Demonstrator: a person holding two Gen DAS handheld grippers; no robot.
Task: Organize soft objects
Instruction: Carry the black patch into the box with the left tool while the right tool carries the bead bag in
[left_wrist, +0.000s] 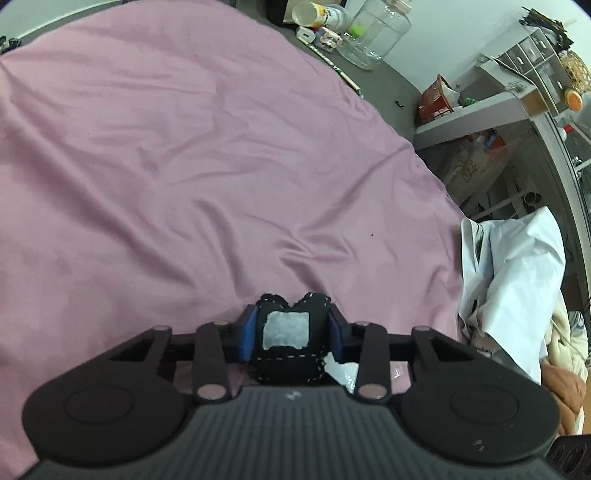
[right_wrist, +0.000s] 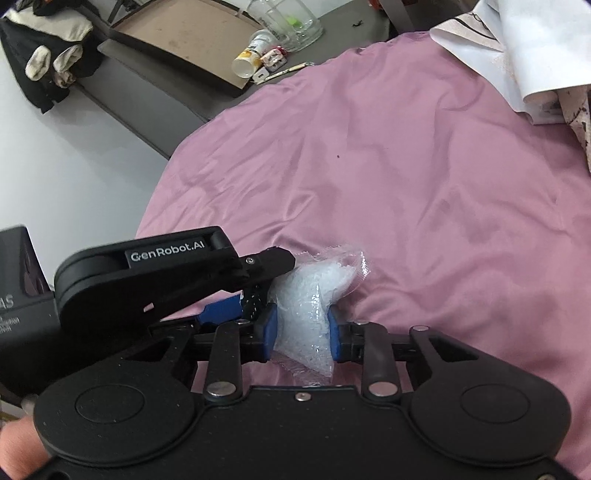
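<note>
My left gripper (left_wrist: 291, 332) is shut on a black stitched fabric pouch (left_wrist: 290, 339) with a white patch, held just above the pink sheet (left_wrist: 184, 166). A corner of a clear plastic bag (left_wrist: 341, 367) shows beside it. My right gripper (right_wrist: 302, 336) is shut on that clear plastic bag of white pellets (right_wrist: 314, 291), low over the pink sheet (right_wrist: 424, 166). The left gripper (right_wrist: 258, 291) shows in the right wrist view, coming in from the left with the black pouch (right_wrist: 255, 301) right against the bag.
A glass jar (left_wrist: 376, 33), a tipped cup (left_wrist: 312, 13) and small items lie on the grey surface beyond the sheet. White cloth (left_wrist: 517, 277) is piled at the right edge. Shelves (left_wrist: 517, 92) stand at the far right. A cardboard board (right_wrist: 184, 40) lies at the back left.
</note>
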